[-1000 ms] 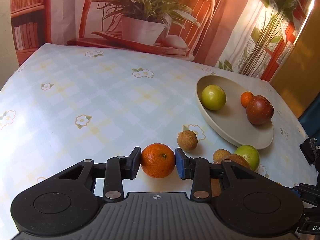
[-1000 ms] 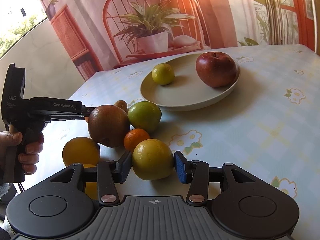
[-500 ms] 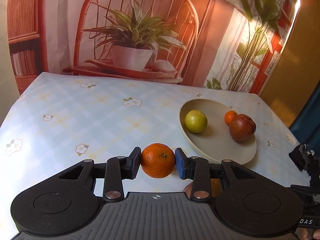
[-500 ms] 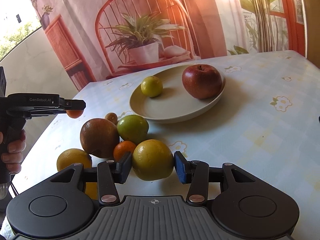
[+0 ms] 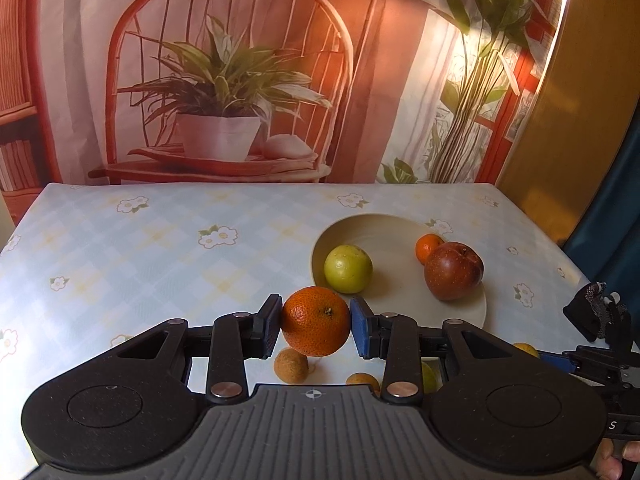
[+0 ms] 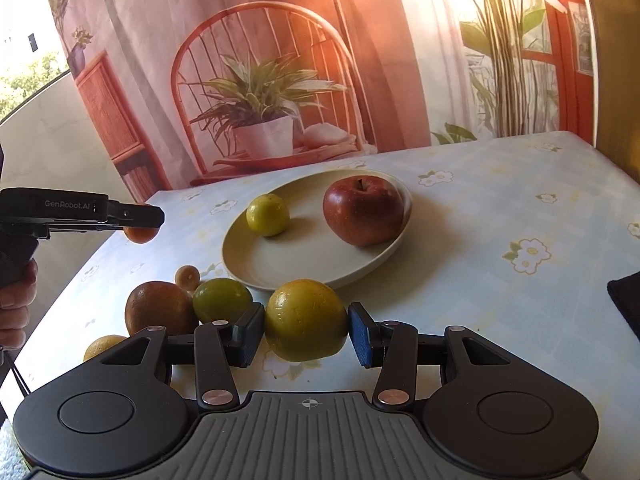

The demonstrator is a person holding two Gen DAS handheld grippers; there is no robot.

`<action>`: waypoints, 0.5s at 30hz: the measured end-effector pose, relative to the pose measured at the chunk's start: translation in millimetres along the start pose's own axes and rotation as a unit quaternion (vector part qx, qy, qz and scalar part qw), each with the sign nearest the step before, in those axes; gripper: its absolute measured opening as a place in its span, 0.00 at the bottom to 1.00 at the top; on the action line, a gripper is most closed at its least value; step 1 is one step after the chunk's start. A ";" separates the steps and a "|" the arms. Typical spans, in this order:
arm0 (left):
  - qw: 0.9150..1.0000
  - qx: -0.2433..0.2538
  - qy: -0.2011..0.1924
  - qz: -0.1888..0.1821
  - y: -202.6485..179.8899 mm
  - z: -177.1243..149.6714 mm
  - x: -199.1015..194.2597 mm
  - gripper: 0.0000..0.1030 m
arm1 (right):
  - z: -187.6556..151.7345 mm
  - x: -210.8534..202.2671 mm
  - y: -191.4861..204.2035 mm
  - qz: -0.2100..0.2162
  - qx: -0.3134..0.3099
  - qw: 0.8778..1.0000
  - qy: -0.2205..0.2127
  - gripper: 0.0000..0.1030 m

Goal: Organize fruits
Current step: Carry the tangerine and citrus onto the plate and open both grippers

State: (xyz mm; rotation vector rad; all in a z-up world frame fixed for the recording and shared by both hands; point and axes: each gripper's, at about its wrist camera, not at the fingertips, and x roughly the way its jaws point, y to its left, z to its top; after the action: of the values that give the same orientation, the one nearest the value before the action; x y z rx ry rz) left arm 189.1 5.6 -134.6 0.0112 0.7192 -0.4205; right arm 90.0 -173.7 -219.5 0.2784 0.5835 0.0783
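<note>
once tabled, both fruits point(image 5: 315, 321) now aloft

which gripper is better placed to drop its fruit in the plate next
Left, probably. The left gripper holds its orange lifted beside the plate rim; the right gripper's yellow fruit sits lower.

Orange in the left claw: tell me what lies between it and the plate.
Nothing visible blocks it. The orange is held above the table, the plate just beyond it. The green fruit sits near the plate's near rim, the red apple further right; bare plate shows between them.
</note>
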 end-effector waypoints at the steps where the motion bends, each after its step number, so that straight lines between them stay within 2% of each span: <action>1: 1.000 0.002 0.001 0.000 -1.7 2.2 2.4 0.38 | 2.9 0.6 -1.0 -0.001 -0.003 1.000 -0.002 0.41; 8: 1.000 0.015 0.013 -0.003 -9.4 14.1 18.4 0.38 | 23.4 6.7 -6.2 -0.005 -0.024 1.000 -0.019 0.41; 15: 0.999 0.029 0.042 -0.008 -14.3 19.8 43.8 0.38 | 42.3 16.1 -11.2 0.003 -0.033 0.999 -0.026 0.41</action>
State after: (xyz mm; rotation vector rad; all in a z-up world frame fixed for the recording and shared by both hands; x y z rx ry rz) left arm 225.8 -26.8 -145.8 0.0774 0.7905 -0.4586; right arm 126.8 -192.1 -197.4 0.2173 0.5276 0.0959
